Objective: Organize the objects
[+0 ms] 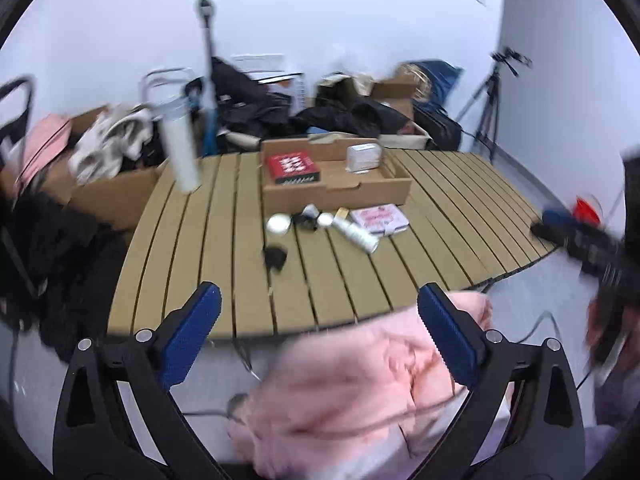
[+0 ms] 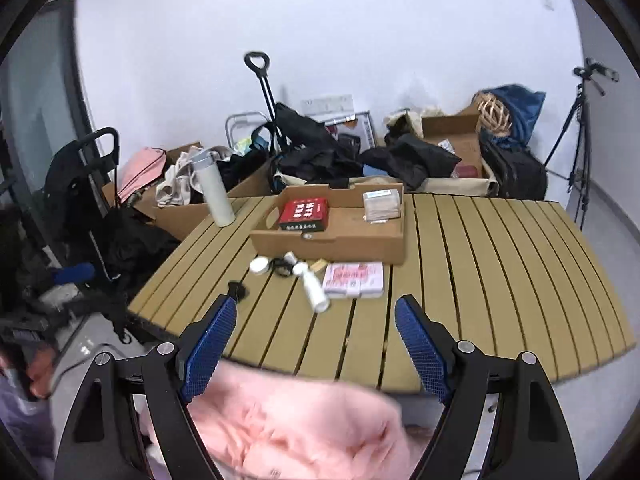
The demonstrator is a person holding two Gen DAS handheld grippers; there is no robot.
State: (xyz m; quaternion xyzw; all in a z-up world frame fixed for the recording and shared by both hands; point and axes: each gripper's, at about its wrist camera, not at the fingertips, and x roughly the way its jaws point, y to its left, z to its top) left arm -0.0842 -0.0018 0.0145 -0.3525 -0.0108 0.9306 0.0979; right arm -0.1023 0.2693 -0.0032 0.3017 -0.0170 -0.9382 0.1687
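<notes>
Beyond both open tools (image 1: 319, 300) (image 2: 316, 312) — bottle (image 2: 314, 292), pink box (image 2: 354, 279); untouched.

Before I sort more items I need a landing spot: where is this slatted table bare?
The wooden slatted table is bare across its whole right side, right of the shallow cardboard tray, and along the near edge. It is crowded just in front of the tray: pink flat box, white lying bottle, small white jars.
</notes>
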